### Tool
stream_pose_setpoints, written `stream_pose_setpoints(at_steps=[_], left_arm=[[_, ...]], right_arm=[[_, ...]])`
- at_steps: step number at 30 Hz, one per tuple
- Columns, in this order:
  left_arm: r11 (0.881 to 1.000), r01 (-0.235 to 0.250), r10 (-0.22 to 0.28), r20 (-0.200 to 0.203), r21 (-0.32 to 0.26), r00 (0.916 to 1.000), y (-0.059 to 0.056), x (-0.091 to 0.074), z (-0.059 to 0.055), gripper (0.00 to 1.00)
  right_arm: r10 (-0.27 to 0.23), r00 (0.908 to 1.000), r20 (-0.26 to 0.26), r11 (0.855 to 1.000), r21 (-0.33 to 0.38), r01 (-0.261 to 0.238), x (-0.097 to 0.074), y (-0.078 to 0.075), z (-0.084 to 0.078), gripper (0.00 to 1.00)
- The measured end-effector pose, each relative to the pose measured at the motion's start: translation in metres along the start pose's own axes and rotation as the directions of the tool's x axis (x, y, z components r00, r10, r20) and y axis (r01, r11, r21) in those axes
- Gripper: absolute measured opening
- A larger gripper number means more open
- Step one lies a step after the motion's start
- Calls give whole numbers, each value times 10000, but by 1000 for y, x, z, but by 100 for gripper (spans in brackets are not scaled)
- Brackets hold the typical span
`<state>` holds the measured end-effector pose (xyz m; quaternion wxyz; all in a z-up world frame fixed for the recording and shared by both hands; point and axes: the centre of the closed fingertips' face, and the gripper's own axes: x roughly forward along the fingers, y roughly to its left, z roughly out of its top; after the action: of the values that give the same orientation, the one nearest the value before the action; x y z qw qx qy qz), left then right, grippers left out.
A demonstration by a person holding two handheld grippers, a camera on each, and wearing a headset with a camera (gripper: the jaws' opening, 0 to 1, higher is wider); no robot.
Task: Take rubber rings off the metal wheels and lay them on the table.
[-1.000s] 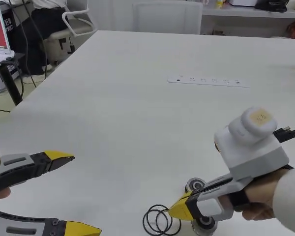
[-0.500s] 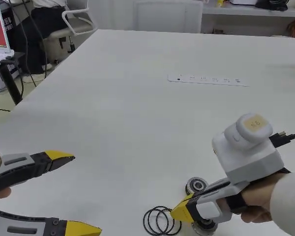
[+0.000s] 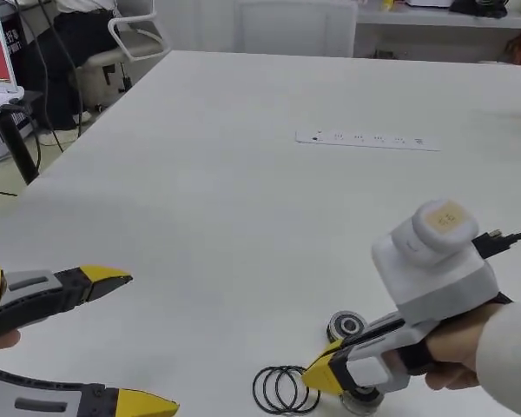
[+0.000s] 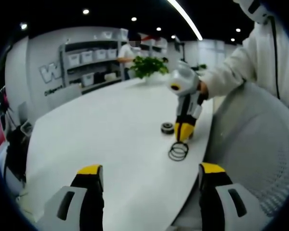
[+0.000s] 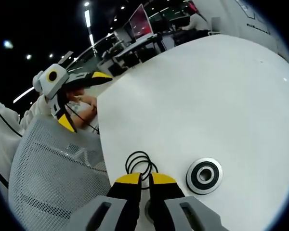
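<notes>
right gripper view — right gripper (image 5: pixel 141 179), jaws pressed nearly together, tips at the loose rubber rings (image 5: pixel 140 165) lying straight ahead; metal wheel (image 5: pixel 203 175) just beside — left gripper (image 4: pixel 150 169), spread wide, well apart.

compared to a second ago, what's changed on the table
The right gripper has sunk a little toward the table, its fingers close together at the rubber rings. The rings, the metal wheels and the open left gripper stayed where they were.
</notes>
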<state>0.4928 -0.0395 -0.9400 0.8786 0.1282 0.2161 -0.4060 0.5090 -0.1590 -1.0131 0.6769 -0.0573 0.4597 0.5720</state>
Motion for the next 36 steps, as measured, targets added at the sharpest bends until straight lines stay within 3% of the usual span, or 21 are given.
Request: stream_pose_setpoints(at_steps=[11, 26, 36], left_arm=[[10000, 52, -52, 2, 33, 10000, 1, 0, 1, 82], [9997, 186, -186, -20, 145, 9998, 0, 3, 3, 82], [9995, 237, -237, -16, 188, 9997, -1, 4, 4, 82]], right_arm=[[-15, 9998, 211, 9998, -207, 19, -13, 6, 9, 4], [-320, 9966, 760, 9952, -898, 388, -50, 12, 26, 5], [-793, 9831, 1652, 9886, -1137, 988, -81, 7, 46, 7]])
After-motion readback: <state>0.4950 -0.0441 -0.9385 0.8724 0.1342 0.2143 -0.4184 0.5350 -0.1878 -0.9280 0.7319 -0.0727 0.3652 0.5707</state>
